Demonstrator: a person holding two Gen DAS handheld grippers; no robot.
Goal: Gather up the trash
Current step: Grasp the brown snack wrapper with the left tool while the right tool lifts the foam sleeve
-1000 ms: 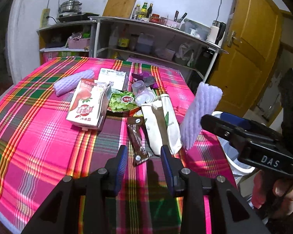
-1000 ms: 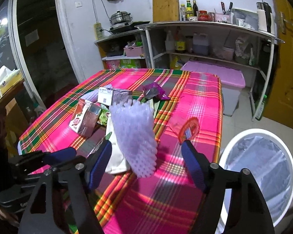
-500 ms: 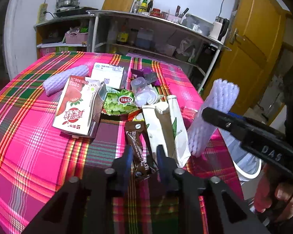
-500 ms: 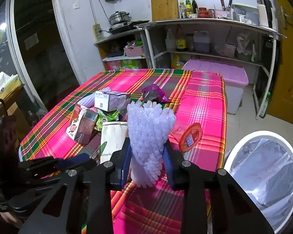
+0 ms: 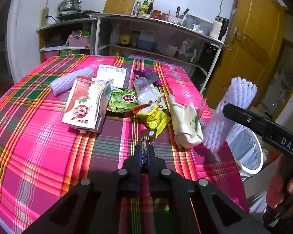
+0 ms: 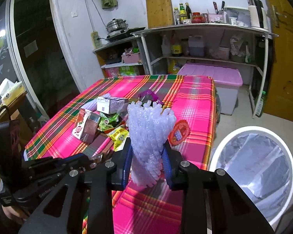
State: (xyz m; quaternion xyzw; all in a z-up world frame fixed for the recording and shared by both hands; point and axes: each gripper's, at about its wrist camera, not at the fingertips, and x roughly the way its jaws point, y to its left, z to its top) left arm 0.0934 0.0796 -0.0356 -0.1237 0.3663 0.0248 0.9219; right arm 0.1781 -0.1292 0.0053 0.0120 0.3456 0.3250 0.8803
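Now, leftmost on our pink plaid tablecloth (image 5: 39, 146) lies a red-and-white strawberry milk carton (image 5: 86, 105). Our left gripper (image 5: 145, 152) has just clamped on a thin brown snack wrapper (image 5: 145, 139) (only its crinkled end shows). Further right, our right gripper (image 6: 146, 160) has closed round a lilac foam net sleeve (image 6: 149, 136), held upright beside the white lined bin (image 6: 254, 165).

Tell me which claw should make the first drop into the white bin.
Right. The right claw is shut on the purple foam net and sits beside the lined white bin, off the table edge. The left claw pinches a thin wrapper over the table, farther from the bin.
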